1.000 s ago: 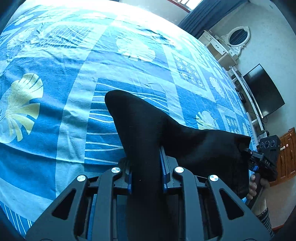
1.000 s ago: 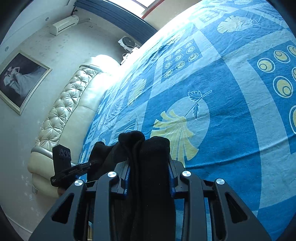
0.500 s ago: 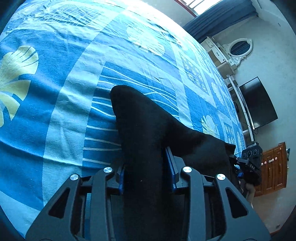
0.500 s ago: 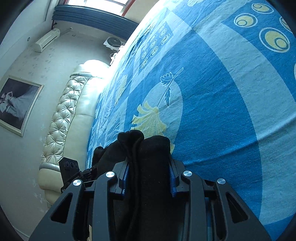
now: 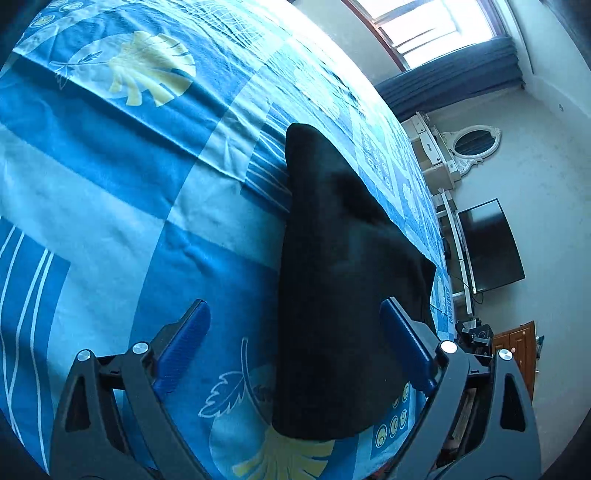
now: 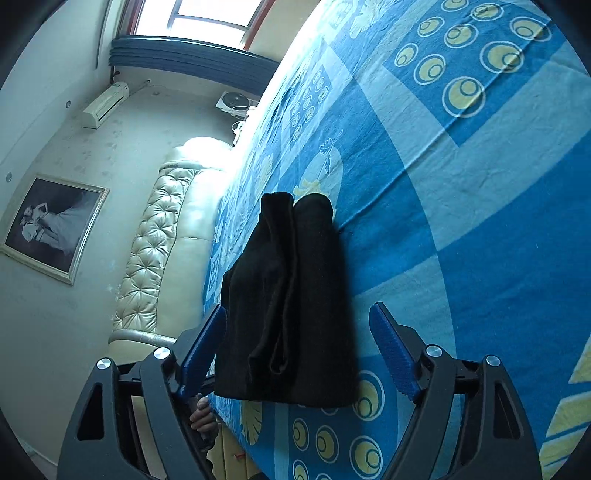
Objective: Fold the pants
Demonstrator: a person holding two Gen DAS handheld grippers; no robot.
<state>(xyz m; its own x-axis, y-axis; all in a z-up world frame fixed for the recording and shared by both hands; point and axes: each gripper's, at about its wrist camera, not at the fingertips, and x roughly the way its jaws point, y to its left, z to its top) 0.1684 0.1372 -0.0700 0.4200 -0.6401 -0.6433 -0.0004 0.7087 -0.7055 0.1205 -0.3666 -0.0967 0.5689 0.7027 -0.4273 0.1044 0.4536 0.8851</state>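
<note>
The black pants point(image 5: 332, 280) lie folded in a thick bundle on the blue patterned bed sheet point(image 5: 110, 192). My left gripper point(image 5: 295, 332) is open, its blue pads point(image 5: 181, 347) apart on either side of the bundle's near end. In the right wrist view the pants point(image 6: 291, 306) show stacked layers with folded edges. My right gripper point(image 6: 299, 336) is open too, its blue pads point(image 6: 393, 354) spread wide around the bundle's other end. Neither gripper holds the cloth.
The bed edge runs close to the pants in the right wrist view point(image 6: 236, 428), with a tufted cream headboard point(image 6: 162, 240) beyond. A television point(image 5: 487, 243), a white dresser with oval mirror point(image 5: 469, 142) and a window point(image 5: 436, 26) stand past the bed.
Both grippers were shut on the pants and have opened, letting the bundle lie on the sheet. Both have drawn back a little.
</note>
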